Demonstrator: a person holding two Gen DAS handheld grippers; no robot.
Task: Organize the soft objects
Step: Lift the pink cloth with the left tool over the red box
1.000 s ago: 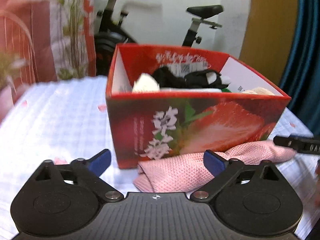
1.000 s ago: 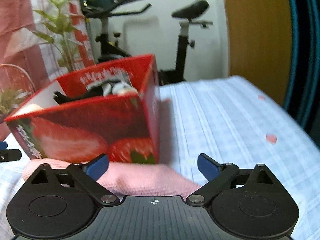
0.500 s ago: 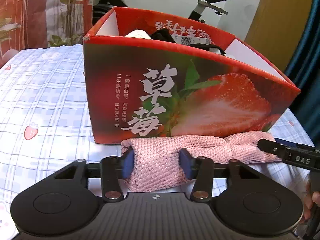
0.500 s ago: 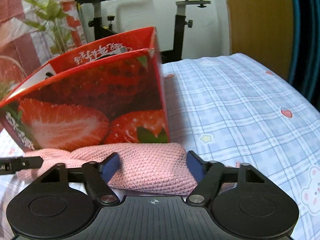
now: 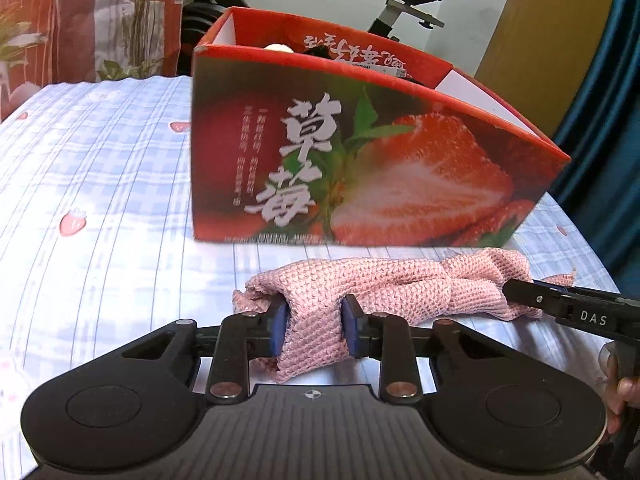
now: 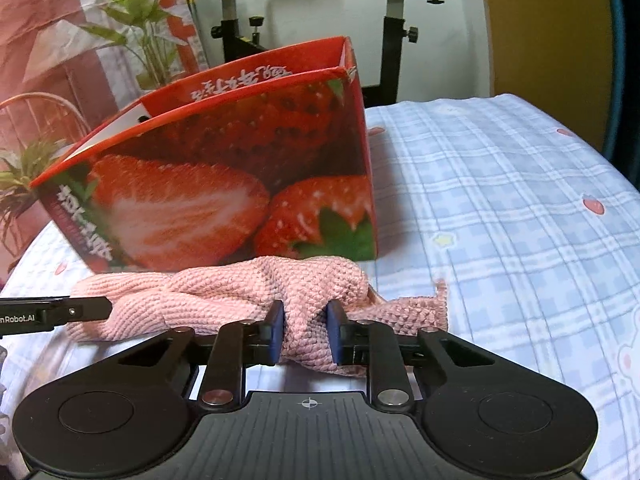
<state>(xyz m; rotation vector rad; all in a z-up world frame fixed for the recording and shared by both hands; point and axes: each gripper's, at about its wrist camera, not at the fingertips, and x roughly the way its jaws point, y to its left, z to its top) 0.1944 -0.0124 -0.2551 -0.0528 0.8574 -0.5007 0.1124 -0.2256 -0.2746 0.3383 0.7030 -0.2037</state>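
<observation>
A pink knitted cloth, rolled into a long soft bundle (image 5: 384,292), is seen lying on the blue-and-white checked bedsheet printed with small strawberries (image 5: 100,184), just in front of the near wall of the open red cardboard box printed with strawberries (image 5: 360,168). The bundle's long axis is laid left to right, parallel to that wall, and it is apart from the box in the left wrist view, while in the right wrist view it is pressed close to the box's foot.

Each end of the bundle is taken by one tool. The left gripper (image 5: 314,330) is placed at the left end; its blue pads are closing, with a fold of knit already pinched between them. The right gripper (image 6: 306,330) is placed at the right end, its jaws likewise closing on a bunched fold. Neither hand is nearer: each end is equally served. The box opening lies beyond and above the cloth, so a joint lift up and away over the near rim is judged to be called for.

Large white Chinese characters, "草莓", are printed on the box front. "DAS" is read on the right tool's finger, and "nRobot.AI" on the left tool's finger in the other view
</observation>
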